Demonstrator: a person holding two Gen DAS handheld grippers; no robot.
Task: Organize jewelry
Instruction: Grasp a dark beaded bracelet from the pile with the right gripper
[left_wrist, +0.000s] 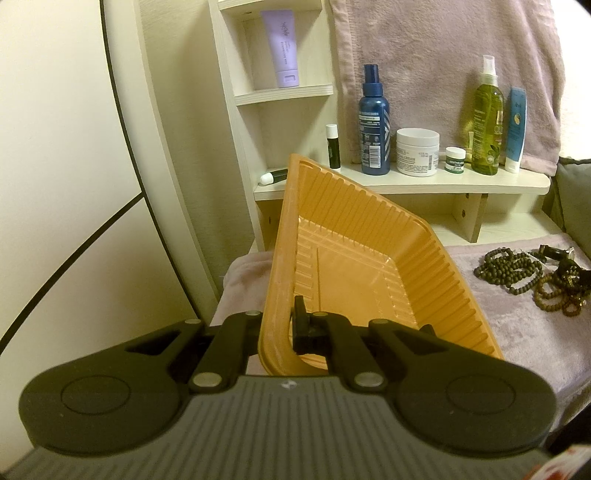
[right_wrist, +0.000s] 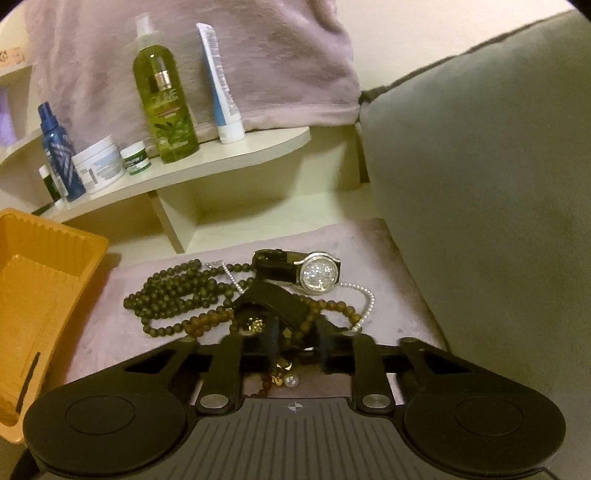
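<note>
The left claw (left_wrist: 284, 325) is clenching the near rim of a ribbed orange plastic tray (left_wrist: 354, 258), holding it tilted up over a mauve towel-covered tabletop (left_wrist: 517, 325). Nothing is lying inside the tray.

To the tray's right, the jewelry is sitting in a tangled heap on the towel: dark green bead strands (right_wrist: 173, 295), brown bead strands (right_wrist: 332, 306), a thin pearl chain (right_wrist: 365, 299) and a black-strapped wristwatch with a sparkling round face (right_wrist: 319, 275).

The right claw (right_wrist: 297, 343) is reaching into the near edge of the heap, its jaws standing narrowly apart around a black strap (right_wrist: 280, 302) and brown beads; whether they are pressing is unclear.

A cream wooden shelf (left_wrist: 406, 182) behind is carrying bottles, jars and tubes.
</note>
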